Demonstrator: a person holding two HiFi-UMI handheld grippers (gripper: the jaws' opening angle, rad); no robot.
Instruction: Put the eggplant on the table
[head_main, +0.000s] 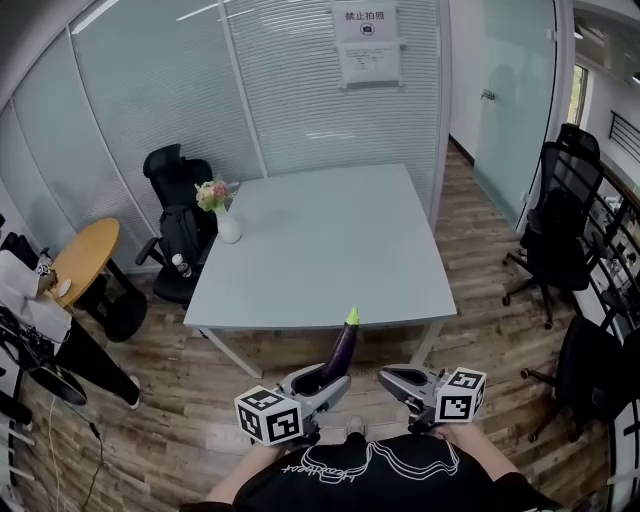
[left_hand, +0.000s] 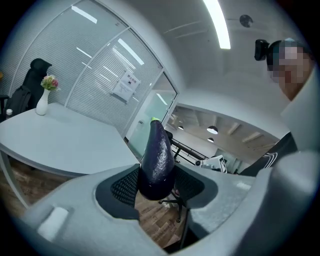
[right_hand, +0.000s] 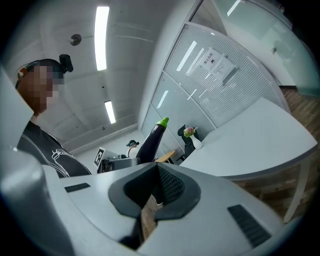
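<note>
The eggplant (head_main: 341, 352) is pinched by the left tool (head_main: 328, 378) at its thick lower end. Its green cap is pointed up and toward the table (head_main: 330, 240). In the left gripper view the dark purple eggplant (left_hand: 157, 155) is seen between the two meshed pads of the left tool (left_hand: 159, 181), which are pressed against its sides. The eggplant is held in the air above the wooden floor (head_main: 180, 400), just short of the near edge of the table, and the tabletop is not touched by it.

The right tool (head_main: 388, 376) is held beside the left one, near it but apart. In the right gripper view the pads of the right tool (right_hand: 157, 172) are seen pressed together at their tips, with nothing between them. The eggplant (right_hand: 150, 142) is seen beyond them.

A white vase of flowers (head_main: 226, 215) is seen at the far left corner of the table. A black office chair (head_main: 180, 225) is placed just behind the vase, and a round wooden table (head_main: 85, 255) is seen farther left.
</note>
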